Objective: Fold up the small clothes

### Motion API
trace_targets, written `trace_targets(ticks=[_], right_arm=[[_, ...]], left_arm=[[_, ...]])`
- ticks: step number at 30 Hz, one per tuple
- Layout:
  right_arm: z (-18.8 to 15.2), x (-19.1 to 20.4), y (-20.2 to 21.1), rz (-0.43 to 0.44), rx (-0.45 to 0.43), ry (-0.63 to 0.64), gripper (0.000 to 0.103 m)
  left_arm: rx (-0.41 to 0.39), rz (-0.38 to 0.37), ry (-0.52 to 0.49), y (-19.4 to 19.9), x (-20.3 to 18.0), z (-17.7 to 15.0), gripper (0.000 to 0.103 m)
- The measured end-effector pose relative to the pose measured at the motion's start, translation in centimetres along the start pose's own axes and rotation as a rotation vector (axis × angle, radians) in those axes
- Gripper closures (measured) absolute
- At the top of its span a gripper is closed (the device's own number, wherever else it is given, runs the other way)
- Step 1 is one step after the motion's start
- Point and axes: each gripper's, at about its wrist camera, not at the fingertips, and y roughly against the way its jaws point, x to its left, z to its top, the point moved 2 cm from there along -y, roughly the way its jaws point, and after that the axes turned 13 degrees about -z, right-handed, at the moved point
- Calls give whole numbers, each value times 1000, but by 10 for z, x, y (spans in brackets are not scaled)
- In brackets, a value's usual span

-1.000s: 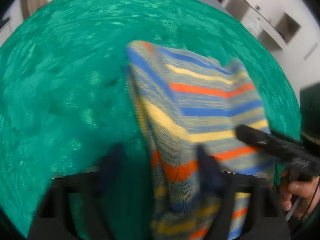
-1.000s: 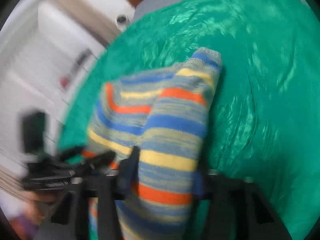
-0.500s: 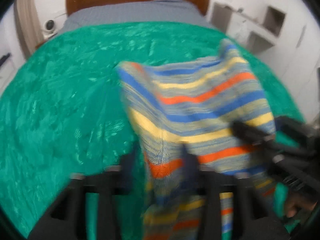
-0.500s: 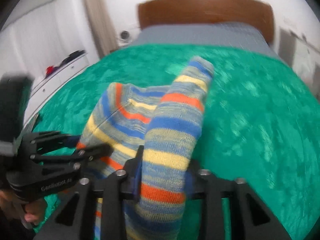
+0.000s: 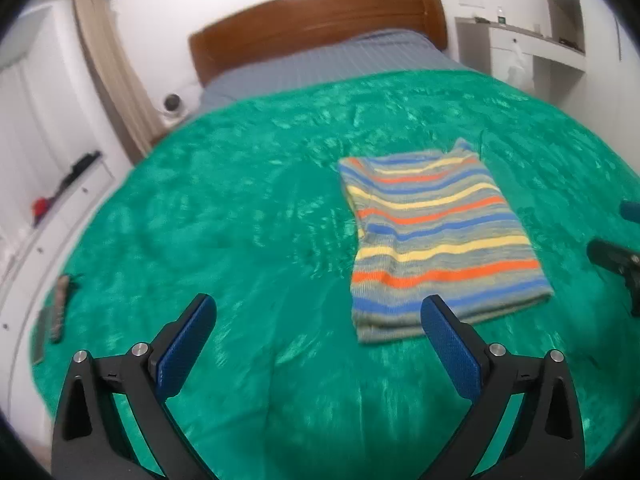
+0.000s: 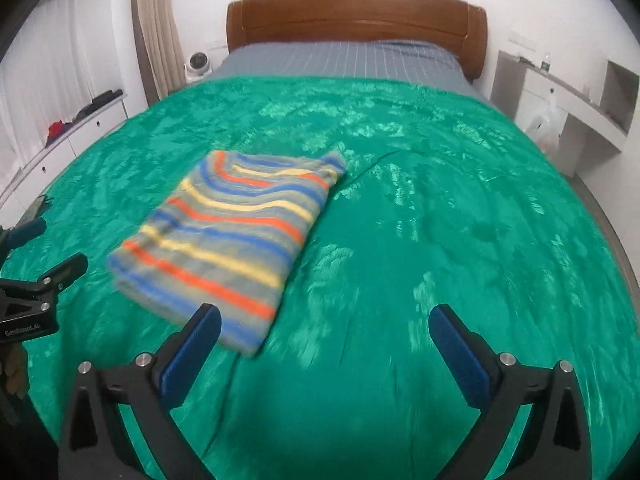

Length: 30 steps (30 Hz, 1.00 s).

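A small striped knit garment (image 5: 436, 236) in grey, blue, yellow and orange lies folded flat on the green bedspread (image 5: 240, 220). It also shows in the right wrist view (image 6: 236, 232). My left gripper (image 5: 318, 320) is open and empty, raised above the bed, just left of the garment's near edge. My right gripper (image 6: 324, 332) is open and empty, raised just right of the garment's near corner. The right gripper shows at the right edge of the left wrist view (image 5: 618, 260). The left gripper shows at the left edge of the right wrist view (image 6: 40, 284).
A wooden headboard (image 6: 356, 12) and grey sheet (image 6: 344, 60) lie at the far end. White drawers (image 5: 48, 216) stand left of the bed, white shelves (image 6: 568, 96) to the right. A curtain (image 5: 116, 76) hangs at the back left. Small flat objects (image 5: 56, 312) lie at the bedspread's left edge.
Both grippers let go of the striped garment, opened and pulled back and up. The garment, held up and draped before, now lies folded flat on the bedspread.
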Motion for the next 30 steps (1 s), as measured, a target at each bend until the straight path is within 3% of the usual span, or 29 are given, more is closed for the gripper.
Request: trace_targets(ticks=[5,13,24,30], right_arm=[[-16,7,41,-30,-21,14,1],[-38,12,87,-5,-10,25,1],[-52,-2,141,14,-37,-13,1],[-56,-13,176,18,-119,-51,1]], left_arm=[[1,-15,32,33,-14,-8,1],[-2,-68,35,75,-35,-23,0],[-65,-81,98,118,-36,-36,0],[-147,-20,115,154,-28,-36,0]])
